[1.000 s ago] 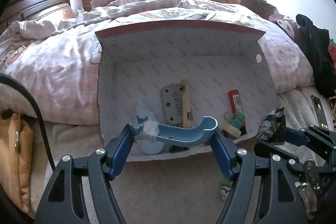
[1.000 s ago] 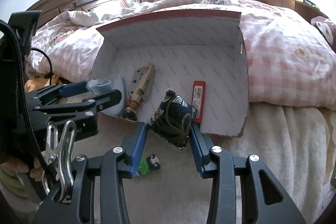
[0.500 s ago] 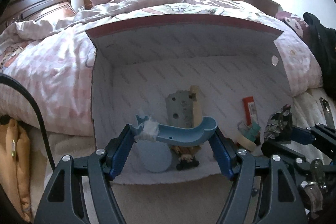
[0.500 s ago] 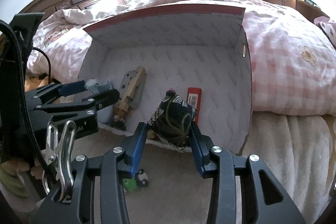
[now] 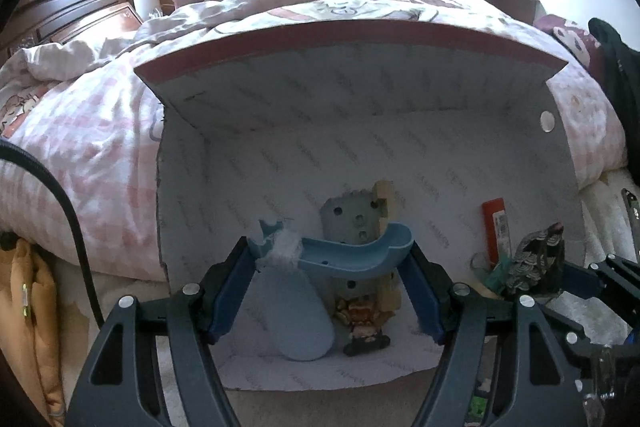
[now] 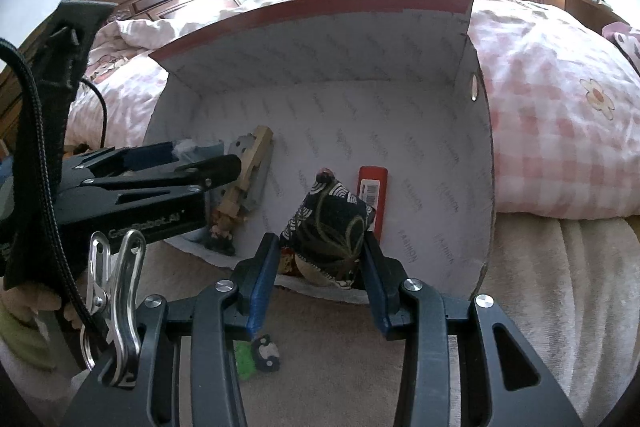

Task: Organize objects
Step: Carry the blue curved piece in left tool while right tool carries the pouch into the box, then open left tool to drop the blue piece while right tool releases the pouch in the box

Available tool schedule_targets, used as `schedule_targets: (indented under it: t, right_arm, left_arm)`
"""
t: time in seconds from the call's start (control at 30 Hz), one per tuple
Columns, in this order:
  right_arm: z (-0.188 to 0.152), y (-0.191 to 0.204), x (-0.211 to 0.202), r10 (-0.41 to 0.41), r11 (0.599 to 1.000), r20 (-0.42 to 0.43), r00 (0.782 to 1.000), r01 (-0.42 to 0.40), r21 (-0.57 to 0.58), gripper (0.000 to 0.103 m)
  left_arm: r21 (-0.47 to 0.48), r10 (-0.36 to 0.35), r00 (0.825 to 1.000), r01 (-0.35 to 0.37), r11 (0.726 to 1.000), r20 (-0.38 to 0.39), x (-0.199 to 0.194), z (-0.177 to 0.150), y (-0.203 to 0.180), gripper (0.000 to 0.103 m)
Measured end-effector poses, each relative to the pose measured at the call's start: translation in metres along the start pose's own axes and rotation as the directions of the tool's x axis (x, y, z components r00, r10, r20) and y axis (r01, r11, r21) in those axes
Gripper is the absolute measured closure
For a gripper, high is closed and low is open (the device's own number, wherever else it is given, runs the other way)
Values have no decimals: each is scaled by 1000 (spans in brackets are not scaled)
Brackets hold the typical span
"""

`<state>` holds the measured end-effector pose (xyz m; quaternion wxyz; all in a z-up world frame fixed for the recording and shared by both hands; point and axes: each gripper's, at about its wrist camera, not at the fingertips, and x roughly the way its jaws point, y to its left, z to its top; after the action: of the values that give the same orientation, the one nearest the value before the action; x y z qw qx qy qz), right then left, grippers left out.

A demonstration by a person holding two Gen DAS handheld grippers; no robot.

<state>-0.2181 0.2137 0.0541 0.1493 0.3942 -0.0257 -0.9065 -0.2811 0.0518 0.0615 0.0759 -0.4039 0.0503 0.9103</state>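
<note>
A white cardboard box lies on its side, open toward me, against the bed; it also shows in the right wrist view. My left gripper is shut on a curved blue plastic track piece at the box mouth. My right gripper is shut on a dark patterned fabric pouch at the box's front edge; the pouch also shows in the left wrist view. Inside lie a grey holed block, a wooden piece, a red flat pack, a pale blue oval and a small figurine.
The bed with a pink checked quilt stands behind and beside the box. A small green and black toy lies on the beige carpet under my right gripper. An orange bag sits at the far left. Dark clothing lies on the bed's right.
Both grippers have moved forward toward the box with their objects held; the box now fills more of both views and the track piece is at its mouth.
</note>
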Motion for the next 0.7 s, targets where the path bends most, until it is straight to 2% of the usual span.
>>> schedule_targets:
  t: [0.27,0.7]
  right_arm:
    - [-4,-2,0,5,1000,-2,1000,-5,5,61]
    - [-1,-2,6,4,1000,-8,1000,-4,4,61]
  left_arm:
    - [-6,9,1000,-9,1000,-25,4,-3,-1,29]
    - [-52,18,1000,-19,998,-16,-7,-15,12,28]
